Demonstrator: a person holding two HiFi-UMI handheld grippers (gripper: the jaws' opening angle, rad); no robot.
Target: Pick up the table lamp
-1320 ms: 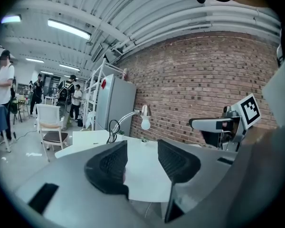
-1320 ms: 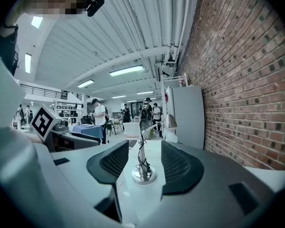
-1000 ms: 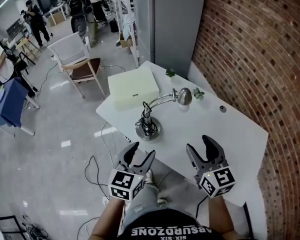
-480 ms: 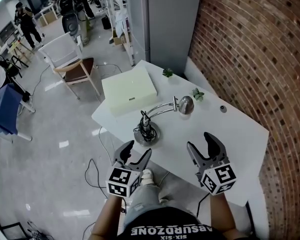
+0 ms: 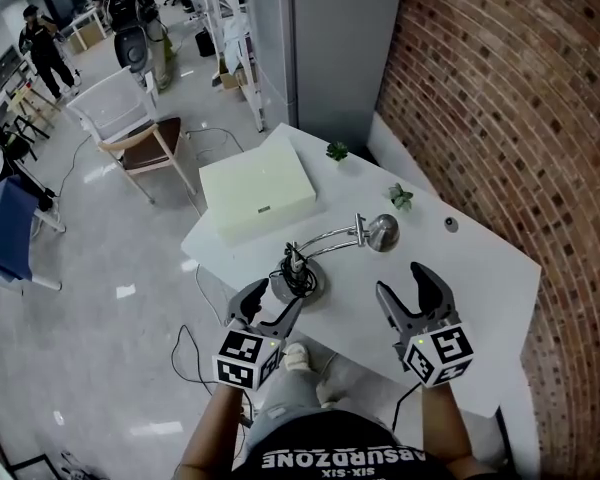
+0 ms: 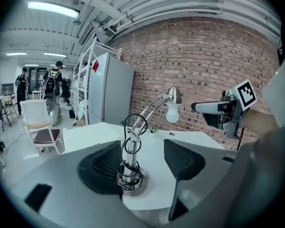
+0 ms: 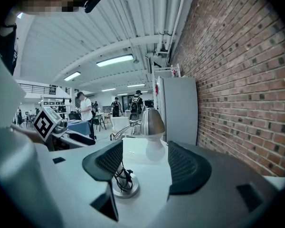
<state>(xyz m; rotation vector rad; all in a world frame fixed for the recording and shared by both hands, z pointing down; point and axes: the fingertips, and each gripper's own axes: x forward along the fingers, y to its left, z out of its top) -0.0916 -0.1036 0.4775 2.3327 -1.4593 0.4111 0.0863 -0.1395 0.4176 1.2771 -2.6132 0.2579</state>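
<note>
A chrome table lamp stands on the white table [image 5: 480,268]. Its round base [image 5: 297,280] has black cord wound round the post [image 6: 129,156], and a curved arm leads to the shade [image 5: 383,232] and white bulb [image 7: 154,148]. My left gripper [image 5: 278,298] is open, its tips just short of the base, and the post shows beside its left pad [image 6: 102,167]. My right gripper [image 5: 403,283] hovers over the table below the shade. Its jaws are opening with nothing between them. The lamp stands ahead of them.
A cream flat box [image 5: 257,196] lies on the table behind the lamp. Two small plants [image 5: 337,151] [image 5: 400,197] and a dark knob [image 5: 450,225] sit near the brick wall [image 5: 520,98]. A chair [image 5: 130,133] and a grey cabinet [image 5: 330,48] stand beyond, with people far off.
Both grippers have moved forward toward the lamp, so the base now lies right at the left gripper's tips. Both pairs of jaws stand a little wider.
</note>
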